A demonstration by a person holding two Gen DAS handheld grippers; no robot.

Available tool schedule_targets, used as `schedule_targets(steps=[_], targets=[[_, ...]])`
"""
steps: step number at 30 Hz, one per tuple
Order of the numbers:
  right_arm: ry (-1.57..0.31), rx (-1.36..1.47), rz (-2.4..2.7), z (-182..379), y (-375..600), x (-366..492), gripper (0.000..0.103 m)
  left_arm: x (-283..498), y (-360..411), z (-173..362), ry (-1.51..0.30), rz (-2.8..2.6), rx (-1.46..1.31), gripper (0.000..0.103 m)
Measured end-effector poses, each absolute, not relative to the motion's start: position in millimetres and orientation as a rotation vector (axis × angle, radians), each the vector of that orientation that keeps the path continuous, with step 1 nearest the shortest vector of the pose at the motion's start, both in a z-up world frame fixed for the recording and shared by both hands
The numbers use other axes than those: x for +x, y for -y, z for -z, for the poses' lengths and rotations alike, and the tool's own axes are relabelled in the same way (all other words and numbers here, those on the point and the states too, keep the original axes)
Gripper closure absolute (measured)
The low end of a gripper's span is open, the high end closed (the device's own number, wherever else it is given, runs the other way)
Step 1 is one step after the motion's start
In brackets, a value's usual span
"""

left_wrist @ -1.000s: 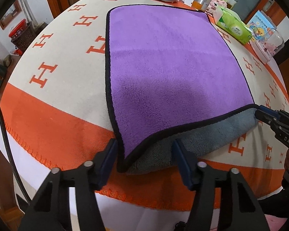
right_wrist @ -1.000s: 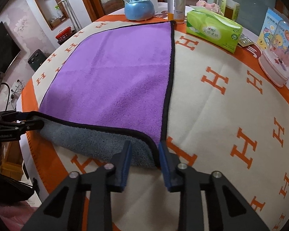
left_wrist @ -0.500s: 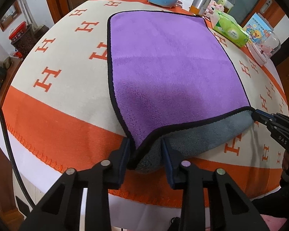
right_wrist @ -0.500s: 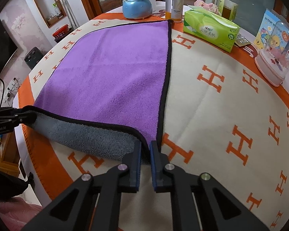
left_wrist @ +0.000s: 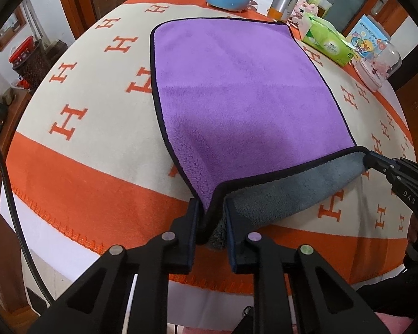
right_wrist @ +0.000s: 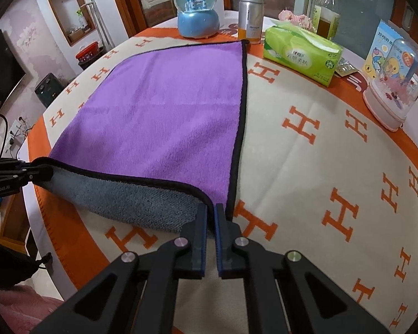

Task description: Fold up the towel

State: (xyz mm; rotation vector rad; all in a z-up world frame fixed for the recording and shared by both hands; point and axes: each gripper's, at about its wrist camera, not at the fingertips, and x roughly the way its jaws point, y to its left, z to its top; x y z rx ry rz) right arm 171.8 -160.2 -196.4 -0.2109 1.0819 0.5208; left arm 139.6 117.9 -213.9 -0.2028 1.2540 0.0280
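Left gripper [left_wrist: 212, 217] is clamped on the purple towel's [left_wrist: 237, 89] near-left corner; right gripper [right_wrist: 211, 217] is pinched tight on the near-right corner. Near hem is lifted, grey underside showing, the rest flat on the orange-and-cream tablecloth [right_wrist: 306, 167]. Towel stretches straight ahead of both grippers toward the tabletop's far edge, so the fold likely runs forward, both arms equally placed.

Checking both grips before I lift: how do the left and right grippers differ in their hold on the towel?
The left gripper pinches the near left corner of the towel with a bunched wad between its fingers; the right gripper pinches the near right corner thinly, fingers almost together. Both are shut on the lifted near edge, grey underside showing.
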Motion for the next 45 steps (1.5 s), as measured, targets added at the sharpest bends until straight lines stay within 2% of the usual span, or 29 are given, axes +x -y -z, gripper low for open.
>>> schedule_targets(steps=[26, 45], targets=[[-0.807, -0.16, -0.48, 114, 138, 189, 0.099, 172, -136, 133, -1.151, 0.033, -0.147, 0.088], [-0.607, -0.136, -0.44, 88, 102, 266, 0.099, 254, -172, 108, -0.974, -0.011, -0.118, 0.091]])
